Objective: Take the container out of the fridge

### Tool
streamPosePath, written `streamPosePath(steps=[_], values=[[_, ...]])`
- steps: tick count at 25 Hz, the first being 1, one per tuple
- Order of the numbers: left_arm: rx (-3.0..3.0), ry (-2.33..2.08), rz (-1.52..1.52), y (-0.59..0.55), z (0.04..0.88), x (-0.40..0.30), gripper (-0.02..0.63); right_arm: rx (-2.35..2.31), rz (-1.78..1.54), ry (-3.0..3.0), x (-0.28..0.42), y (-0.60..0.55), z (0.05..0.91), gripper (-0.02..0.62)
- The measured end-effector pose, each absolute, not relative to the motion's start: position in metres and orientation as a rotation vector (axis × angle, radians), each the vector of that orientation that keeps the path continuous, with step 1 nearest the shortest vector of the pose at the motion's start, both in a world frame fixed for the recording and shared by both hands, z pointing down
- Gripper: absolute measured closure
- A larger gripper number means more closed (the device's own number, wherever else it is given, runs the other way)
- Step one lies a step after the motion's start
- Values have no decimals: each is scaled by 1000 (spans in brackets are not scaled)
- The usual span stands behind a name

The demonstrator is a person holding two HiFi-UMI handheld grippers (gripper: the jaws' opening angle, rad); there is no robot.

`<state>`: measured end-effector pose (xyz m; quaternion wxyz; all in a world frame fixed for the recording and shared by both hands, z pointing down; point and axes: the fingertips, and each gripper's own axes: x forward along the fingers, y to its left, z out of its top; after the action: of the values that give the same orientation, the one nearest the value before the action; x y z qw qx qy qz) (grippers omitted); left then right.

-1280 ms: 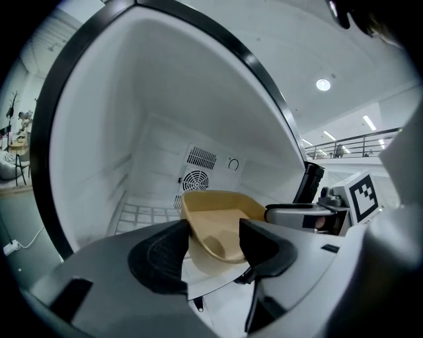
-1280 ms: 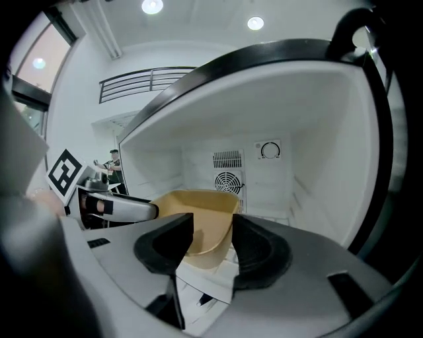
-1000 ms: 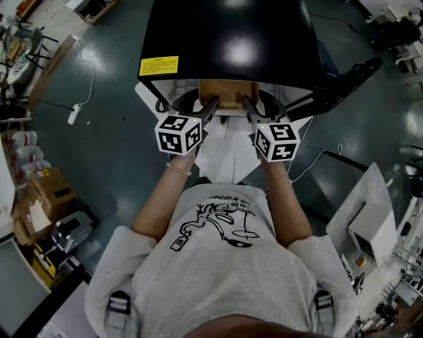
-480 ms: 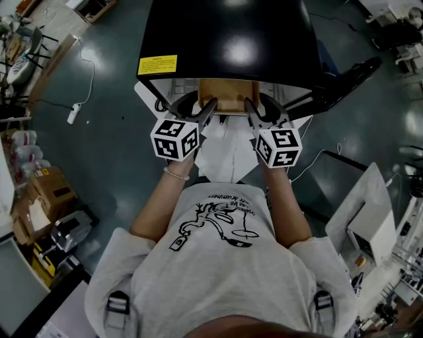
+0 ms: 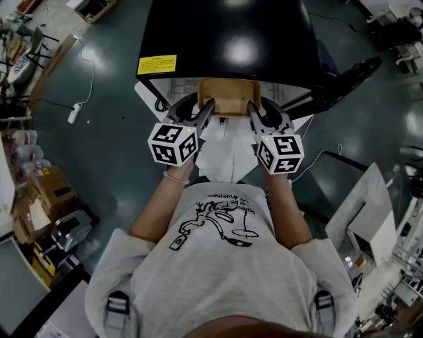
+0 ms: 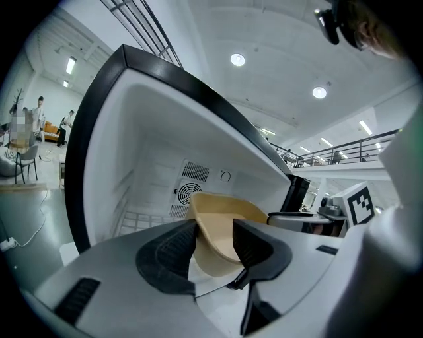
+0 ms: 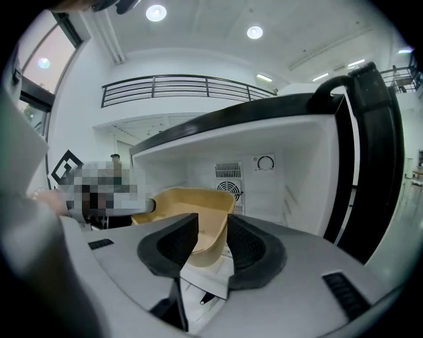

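Beige plastic container at mouth of black, white-lined fridge. Left gripper, right gripper — jaws just closing astride its walls, unclamped. Risk: shallow bite (thin rim) — slips on pull.

Container in fridge, left gripper astride left wall, right gripper opposite

Open lab hall, mezzanine railing, round ceiling lights, cardboard boxes, cables on glossy floor.

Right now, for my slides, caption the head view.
Left gripper and right gripper, jaws just closing around the container walls, at the fridge.
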<state>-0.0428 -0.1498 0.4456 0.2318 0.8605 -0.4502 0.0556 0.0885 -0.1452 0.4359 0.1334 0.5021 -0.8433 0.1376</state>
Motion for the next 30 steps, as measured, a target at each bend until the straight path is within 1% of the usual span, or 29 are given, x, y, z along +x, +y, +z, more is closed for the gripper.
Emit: streamPosePath(steps=[30], values=[[2339,-1289,81,-119,432,-47,494,1505,380,-2442,100,-115,423,511]])
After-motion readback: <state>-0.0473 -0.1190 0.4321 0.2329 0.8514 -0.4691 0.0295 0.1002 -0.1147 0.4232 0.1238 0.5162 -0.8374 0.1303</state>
